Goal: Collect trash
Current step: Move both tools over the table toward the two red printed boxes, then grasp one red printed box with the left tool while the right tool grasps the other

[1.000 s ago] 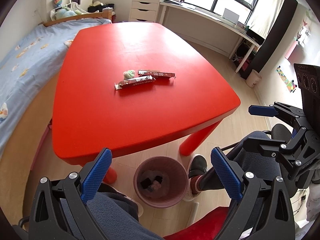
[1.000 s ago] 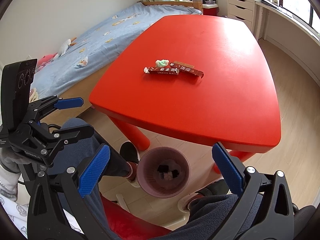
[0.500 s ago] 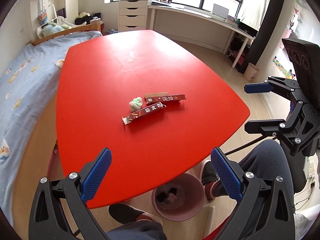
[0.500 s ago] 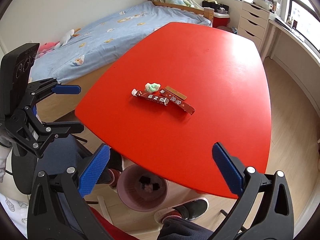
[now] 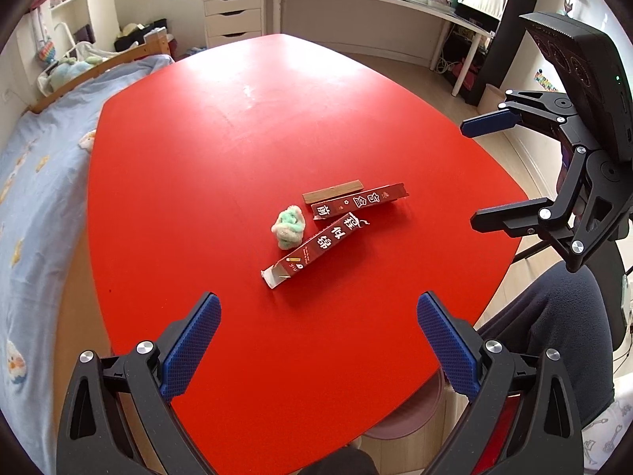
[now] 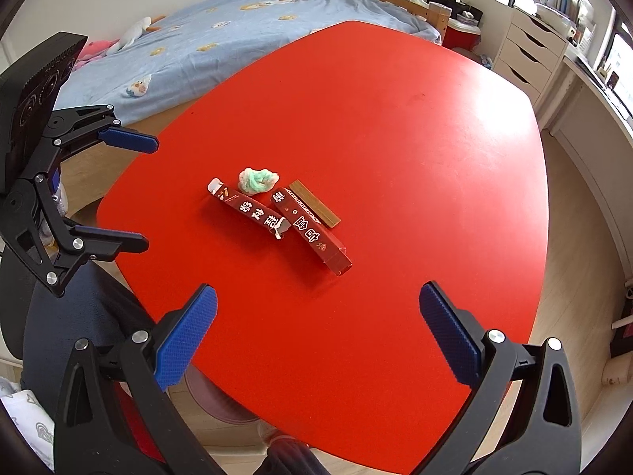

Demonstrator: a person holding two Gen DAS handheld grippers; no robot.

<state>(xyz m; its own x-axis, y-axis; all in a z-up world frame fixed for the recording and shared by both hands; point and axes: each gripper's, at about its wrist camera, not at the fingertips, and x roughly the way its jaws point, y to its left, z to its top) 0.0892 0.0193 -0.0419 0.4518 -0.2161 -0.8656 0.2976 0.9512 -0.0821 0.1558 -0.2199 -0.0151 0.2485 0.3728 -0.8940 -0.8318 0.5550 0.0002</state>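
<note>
Two long dark-red cartons lie on the red table (image 5: 198, 158): a near one (image 5: 320, 243) with an open end and a far one (image 5: 358, 202). A crumpled green-white wad (image 5: 289, 225) lies left of them and a thin brown strip (image 5: 332, 191) behind them. My left gripper (image 5: 318, 342) is open and empty, above the table's near edge, short of the trash. My right gripper (image 6: 316, 334) is open and empty too; it sees the near carton (image 6: 253, 211), far carton (image 6: 312, 233), wad (image 6: 257, 179) and strip (image 6: 314, 204). Each gripper shows in the other's view, right (image 5: 494, 170) and left (image 6: 134, 192).
A pink waste bin (image 5: 407, 419) stands on the floor under the table's near edge, mostly hidden; it also shows in the right wrist view (image 6: 221, 403). A bed (image 6: 221, 31) with a blue cover runs along the left side. A white drawer unit (image 5: 233, 12) and desk stand at the back.
Both grippers have risen and moved forward over the table's near edge. The trash now looks closer and the bin has slipped mostly out of sight under the table. Both stayed open.
</note>
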